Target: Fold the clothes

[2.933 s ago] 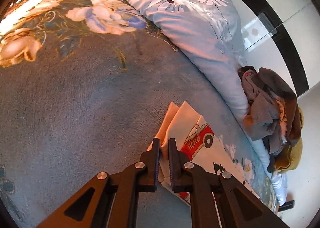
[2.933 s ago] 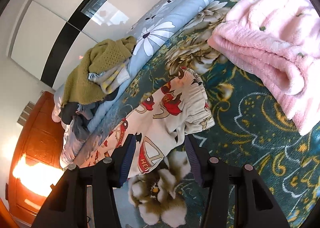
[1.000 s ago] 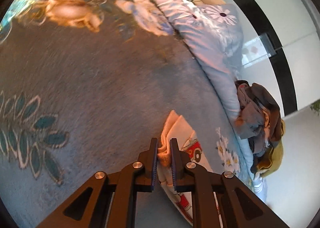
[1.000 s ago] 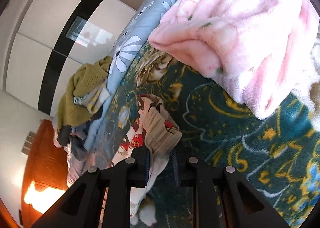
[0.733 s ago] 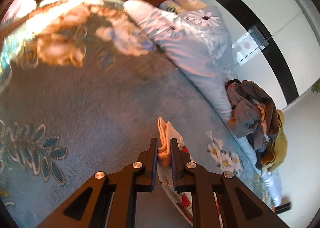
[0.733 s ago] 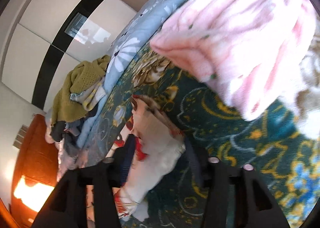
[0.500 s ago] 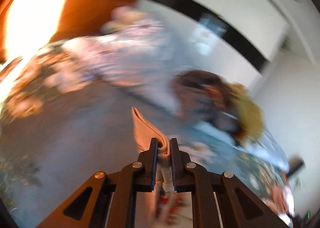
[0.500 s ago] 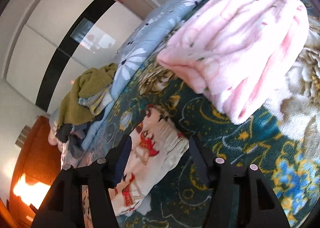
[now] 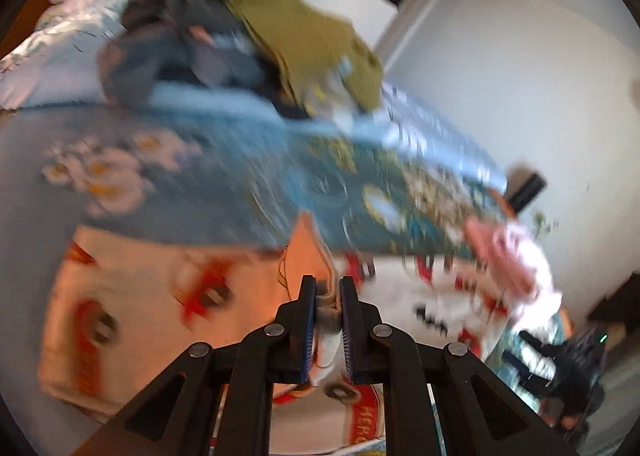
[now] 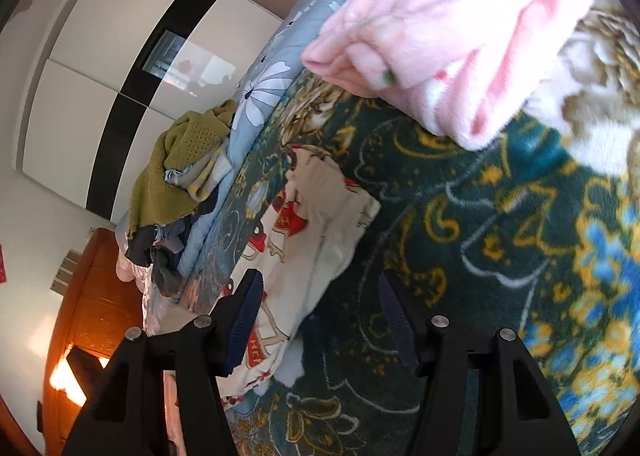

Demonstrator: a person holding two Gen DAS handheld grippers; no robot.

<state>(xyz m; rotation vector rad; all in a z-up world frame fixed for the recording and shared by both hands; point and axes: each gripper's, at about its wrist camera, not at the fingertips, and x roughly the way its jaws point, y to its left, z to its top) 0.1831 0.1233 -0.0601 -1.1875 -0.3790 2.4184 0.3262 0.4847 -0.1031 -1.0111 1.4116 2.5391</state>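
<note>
Cream garment with red car print (image 10: 320,216) lies on the dark teal floral blanket (image 10: 500,256), folded over itself at its far end, elongated toward the headboard side. Left wrist view is motion-blurred; same print cloth (image 9: 160,308) fills the lower frame. Left gripper (image 9: 325,296): jaws nearly closed, clenched on a bunched edge of the garment. Right gripper (image 10: 320,296): jaws spread wide, released, holding nothing, hovering over the garment's near part. Pink fleece (image 10: 460,28) lies beyond it.

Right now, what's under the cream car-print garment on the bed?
The cream car-print garment lies on a dark teal floral blanket, visible all around it. What the cloth covers is hidden. The left gripper pinches its edge; the right gripper is open.
</note>
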